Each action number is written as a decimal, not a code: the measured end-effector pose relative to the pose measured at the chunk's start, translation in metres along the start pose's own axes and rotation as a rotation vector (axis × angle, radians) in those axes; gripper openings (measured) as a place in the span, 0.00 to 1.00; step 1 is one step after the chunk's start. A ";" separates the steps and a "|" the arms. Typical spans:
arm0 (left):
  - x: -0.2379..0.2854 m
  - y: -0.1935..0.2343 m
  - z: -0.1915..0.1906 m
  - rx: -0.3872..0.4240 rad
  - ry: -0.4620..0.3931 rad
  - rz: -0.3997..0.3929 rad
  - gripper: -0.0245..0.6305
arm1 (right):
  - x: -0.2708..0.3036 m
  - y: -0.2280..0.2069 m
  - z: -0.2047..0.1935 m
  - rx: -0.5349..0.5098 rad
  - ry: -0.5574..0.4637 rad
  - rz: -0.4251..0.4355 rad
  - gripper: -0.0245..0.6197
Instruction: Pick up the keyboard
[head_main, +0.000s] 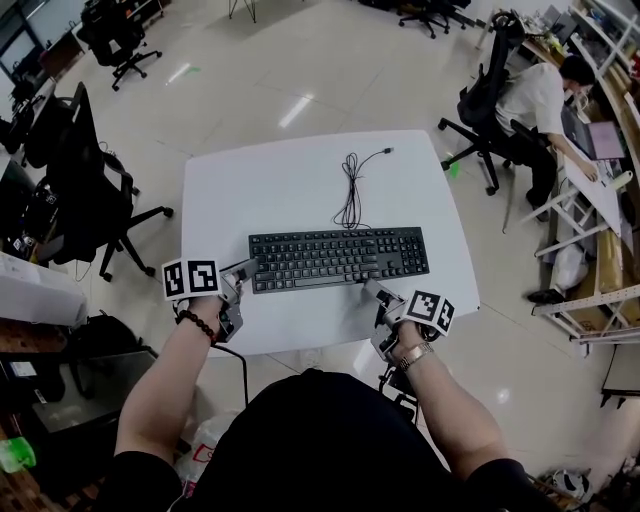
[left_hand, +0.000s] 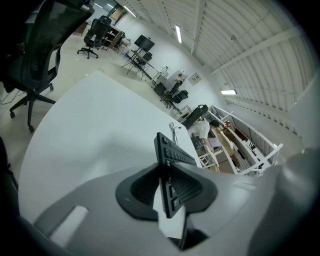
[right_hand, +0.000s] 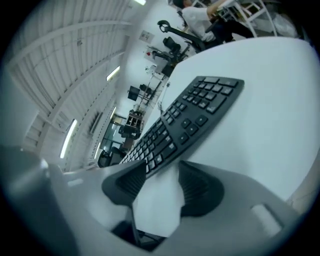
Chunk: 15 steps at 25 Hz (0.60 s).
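Observation:
A black keyboard (head_main: 340, 257) lies across the white table (head_main: 290, 170), its cable (head_main: 350, 190) coiled behind it. My left gripper (head_main: 243, 272) is at the keyboard's left end. In the left gripper view that end (left_hand: 172, 152) stands edge-on between the two pads, and my left gripper (left_hand: 167, 187) is shut on it. My right gripper (head_main: 375, 292) is at the front edge near the keyboard's right part. In the right gripper view the keyboard (right_hand: 200, 112) runs just past the tips of my right gripper (right_hand: 160, 187), whose jaws stand wide open with only white table between them.
Black office chairs (head_main: 90, 190) stand left of the table and another chair (head_main: 485, 100) to its right. A person (head_main: 540, 100) sits at a desk at the far right. The table's front edge (head_main: 320, 345) is close to my body.

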<state>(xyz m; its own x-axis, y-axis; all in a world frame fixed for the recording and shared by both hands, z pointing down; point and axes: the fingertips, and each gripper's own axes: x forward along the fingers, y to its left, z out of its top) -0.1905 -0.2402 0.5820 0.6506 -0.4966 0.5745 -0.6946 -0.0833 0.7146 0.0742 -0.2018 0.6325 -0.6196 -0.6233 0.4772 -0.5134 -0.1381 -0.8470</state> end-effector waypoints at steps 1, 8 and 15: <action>-0.001 -0.002 0.000 0.001 -0.001 -0.001 0.16 | 0.003 -0.003 0.002 0.018 -0.011 0.004 0.35; -0.006 -0.011 0.001 0.003 -0.005 -0.004 0.15 | 0.021 -0.016 0.023 0.132 -0.116 0.050 0.37; -0.009 -0.018 0.001 0.004 -0.011 -0.004 0.15 | 0.035 -0.017 0.038 0.178 -0.191 0.133 0.40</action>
<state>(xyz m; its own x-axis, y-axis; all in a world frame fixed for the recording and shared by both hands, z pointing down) -0.1842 -0.2352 0.5641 0.6497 -0.5057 0.5676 -0.6935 -0.0886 0.7150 0.0842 -0.2505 0.6548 -0.5425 -0.7765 0.3206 -0.3124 -0.1678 -0.9350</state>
